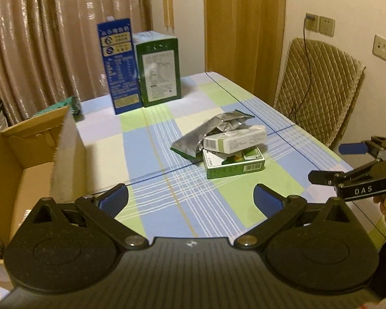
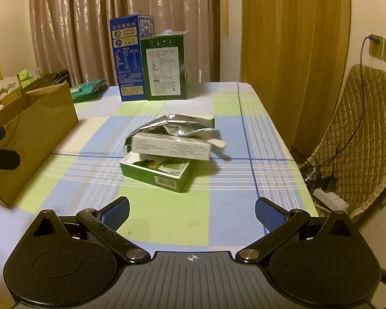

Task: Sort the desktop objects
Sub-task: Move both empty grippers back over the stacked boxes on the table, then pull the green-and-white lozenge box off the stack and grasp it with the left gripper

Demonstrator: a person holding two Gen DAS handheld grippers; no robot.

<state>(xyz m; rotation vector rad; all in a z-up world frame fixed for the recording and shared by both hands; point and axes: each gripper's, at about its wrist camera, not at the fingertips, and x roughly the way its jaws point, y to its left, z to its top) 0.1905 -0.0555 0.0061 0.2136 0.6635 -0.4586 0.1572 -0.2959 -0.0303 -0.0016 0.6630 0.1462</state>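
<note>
Left wrist view: left gripper [image 1: 190, 200] spread wide, empty, above the checked tablecloth [image 1: 167, 139]; cardboard box [image 1: 36, 154] to its left.
Pile: white carton [image 1: 234, 140] atop green carton [image 1: 234, 164], foil pouch [image 1: 208, 134] leaning beside.
Right wrist view: right gripper [image 2: 192, 212] spread, empty, facing the pile.
Advice: lift the white carton [image 2: 169, 148] first, squarely across its narrow sides.

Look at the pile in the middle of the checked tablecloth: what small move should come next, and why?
Probably ease the right tongs forward toward the white rectangular carton, which lies topmost on the flat green carton and against the crumpled silver foil pouch. Both tongs are open and empty, the left tongs too, and the open brown cardboard box waits to the left.
</note>
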